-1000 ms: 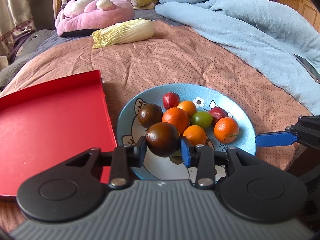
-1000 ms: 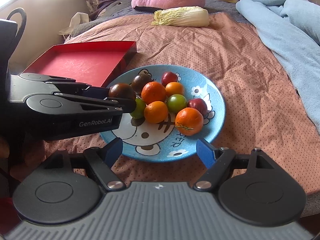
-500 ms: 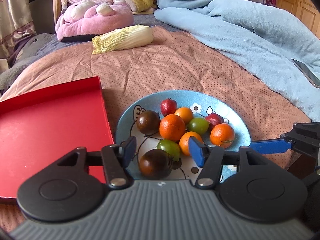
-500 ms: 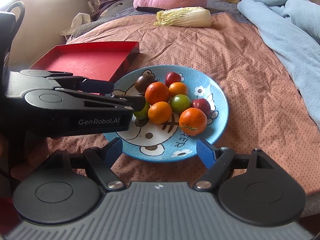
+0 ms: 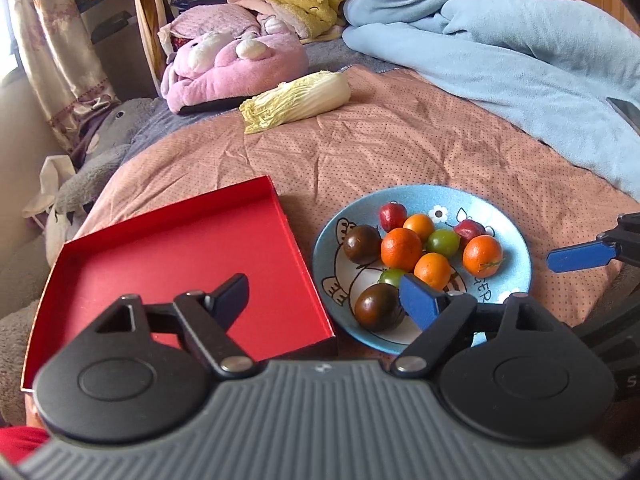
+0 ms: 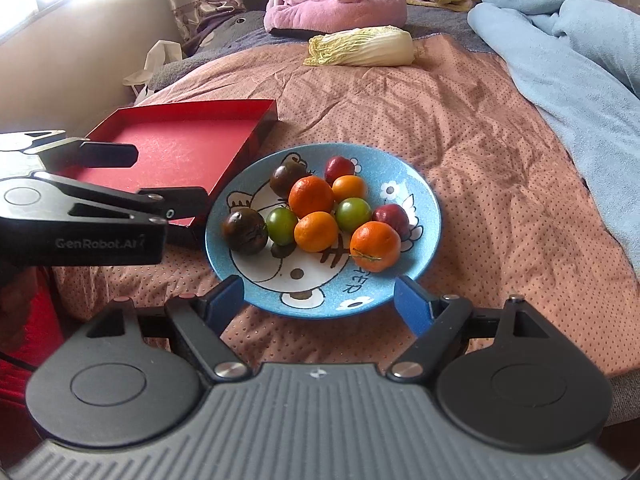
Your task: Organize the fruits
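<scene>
The dark tomato lies on the blue plate at its near-left rim, free between the left tongs, whose jaws have just been opening wide. It looks glossy, brownish-red. The right tongs gape empty.

soft daylight from left, fisheye-warped edges

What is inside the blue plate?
The blue plate holds four orange fruits, two dark ones, two green, two red. A cartoon cat is painted underneath, partly covered.
</scene>
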The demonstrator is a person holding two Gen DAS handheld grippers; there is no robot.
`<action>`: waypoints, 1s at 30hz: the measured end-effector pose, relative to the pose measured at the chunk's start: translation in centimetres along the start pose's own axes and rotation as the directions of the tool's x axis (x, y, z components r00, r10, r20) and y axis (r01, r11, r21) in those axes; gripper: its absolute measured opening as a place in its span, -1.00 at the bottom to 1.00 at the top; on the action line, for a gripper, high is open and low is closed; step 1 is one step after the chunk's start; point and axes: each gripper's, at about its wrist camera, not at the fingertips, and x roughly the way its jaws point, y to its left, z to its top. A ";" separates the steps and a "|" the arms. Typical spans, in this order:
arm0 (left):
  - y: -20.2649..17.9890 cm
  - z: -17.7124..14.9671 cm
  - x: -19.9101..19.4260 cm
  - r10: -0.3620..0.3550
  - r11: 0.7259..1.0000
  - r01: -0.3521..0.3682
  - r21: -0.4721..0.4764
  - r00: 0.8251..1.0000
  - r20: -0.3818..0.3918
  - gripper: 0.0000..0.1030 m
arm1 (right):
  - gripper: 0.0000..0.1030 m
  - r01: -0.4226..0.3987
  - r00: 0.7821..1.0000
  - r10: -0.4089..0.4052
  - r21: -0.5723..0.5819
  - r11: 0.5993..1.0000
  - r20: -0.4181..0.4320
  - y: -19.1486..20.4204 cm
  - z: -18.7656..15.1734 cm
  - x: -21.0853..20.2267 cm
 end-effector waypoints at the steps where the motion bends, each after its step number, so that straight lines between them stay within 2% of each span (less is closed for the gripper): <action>1: 0.5 0.0 -0.3 -0.024 0.999 0.024 -0.030 1.000 -0.014 0.64 | 0.66 -0.002 1.000 0.002 0.002 1.000 0.000 0.0 0.0 -0.3; 4: 1.2 -0.4 -1.0 -0.058 0.994 0.053 -0.095 0.997 -0.053 0.63 | 0.66 -0.005 1.000 0.005 0.000 1.000 -0.002 -0.1 -0.2 -1.0; 8: 1.2 -1.7 -1.5 -0.050 0.991 0.039 -0.131 0.995 -0.084 0.63 | 0.66 -0.003 1.000 0.002 -0.010 1.000 -0.015 0.0 -0.7 -1.6; 12: 1.0 -2.7 -1.4 -0.025 0.992 0.011 -0.128 0.994 -0.104 0.63 | 0.67 -0.005 0.999 0.005 -0.010 1.000 -0.032 0.3 -1.0 -1.8; 16: 1.1 -2.8 -1.8 -0.022 0.992 0.011 -0.124 0.996 -0.087 0.63 | 0.75 -0.009 0.999 0.008 -0.025 1.000 -0.041 1.2 -1.1 -1.9; 30: 0.6 -3.2 -2.3 -0.037 0.996 0.031 -0.088 0.998 -0.060 0.63 | 0.76 -0.023 0.997 0.018 -0.063 0.998 -0.072 2.9 -1.3 -1.5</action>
